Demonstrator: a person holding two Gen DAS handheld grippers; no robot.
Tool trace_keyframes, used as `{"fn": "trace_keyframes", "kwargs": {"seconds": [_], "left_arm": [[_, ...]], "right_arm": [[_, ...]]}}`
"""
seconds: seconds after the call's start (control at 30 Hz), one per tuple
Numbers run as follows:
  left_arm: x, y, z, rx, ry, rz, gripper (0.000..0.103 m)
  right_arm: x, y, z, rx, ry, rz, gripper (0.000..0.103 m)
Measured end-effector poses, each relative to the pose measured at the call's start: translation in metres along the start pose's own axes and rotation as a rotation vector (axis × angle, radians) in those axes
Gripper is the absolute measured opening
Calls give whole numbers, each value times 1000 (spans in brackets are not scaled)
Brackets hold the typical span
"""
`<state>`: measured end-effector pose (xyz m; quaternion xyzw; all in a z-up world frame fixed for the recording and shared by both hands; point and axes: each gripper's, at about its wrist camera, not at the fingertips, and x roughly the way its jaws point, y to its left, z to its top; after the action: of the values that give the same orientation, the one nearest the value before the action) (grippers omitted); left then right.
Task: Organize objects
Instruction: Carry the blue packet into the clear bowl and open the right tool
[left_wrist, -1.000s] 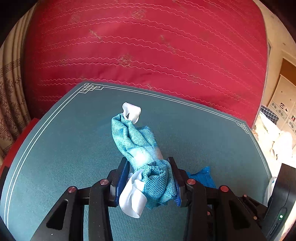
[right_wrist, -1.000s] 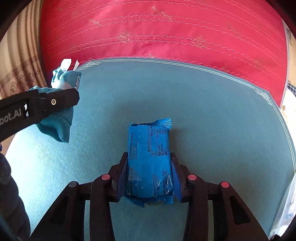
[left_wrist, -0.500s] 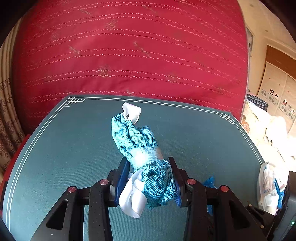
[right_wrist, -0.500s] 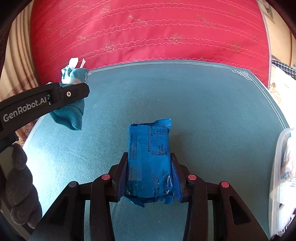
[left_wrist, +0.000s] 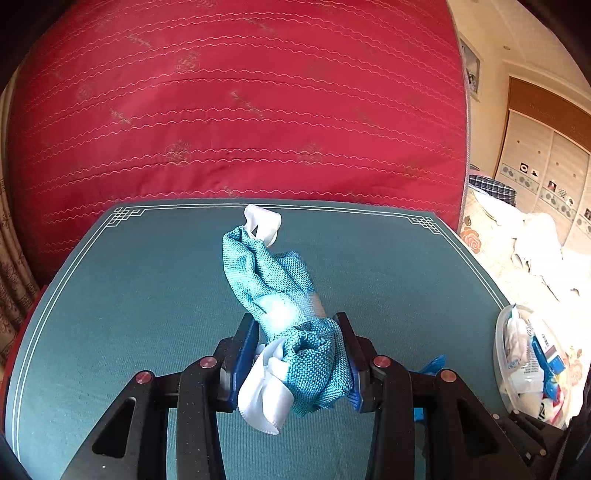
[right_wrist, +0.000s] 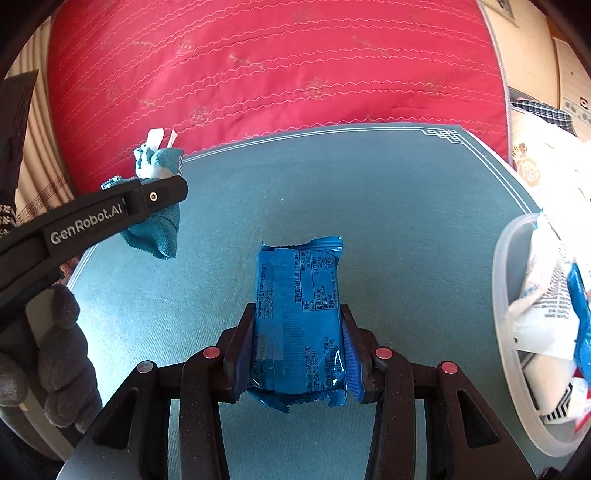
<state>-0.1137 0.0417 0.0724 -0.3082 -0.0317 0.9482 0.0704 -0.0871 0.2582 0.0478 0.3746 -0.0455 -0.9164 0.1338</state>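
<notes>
Red quilted mattress fills the upper frame behind the teal mat. Clear tub of packets sits at right edge. Left gripper is clamped on a teal cloth pouch, lower centre. Right gripper is clamped on a blue snack packet, lower centre, held above the mat.

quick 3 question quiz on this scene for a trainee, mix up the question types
1. True or false: the left gripper is shut on a teal cloth.
2. What does the right gripper hold? A) white sachet B) blue snack packet C) nothing
3. Fill in: the clear plastic container of packets sits at the ___ edge of the green mat in the right wrist view.

Key: 1 true; 2 B; 3 right
</notes>
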Motion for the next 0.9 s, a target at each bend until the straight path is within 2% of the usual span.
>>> {"fn": "trace_keyframes", "kwargs": {"seconds": [0.53,0.9], "left_arm": [[-5,-42,-15,93,16,-58,44],[-8,-69,-25,147,26,-95,44]], "right_arm": [[-47,-34,-15,75,-58,-57,43],[-87,-78,-23,155,-123,-158,43]]}}
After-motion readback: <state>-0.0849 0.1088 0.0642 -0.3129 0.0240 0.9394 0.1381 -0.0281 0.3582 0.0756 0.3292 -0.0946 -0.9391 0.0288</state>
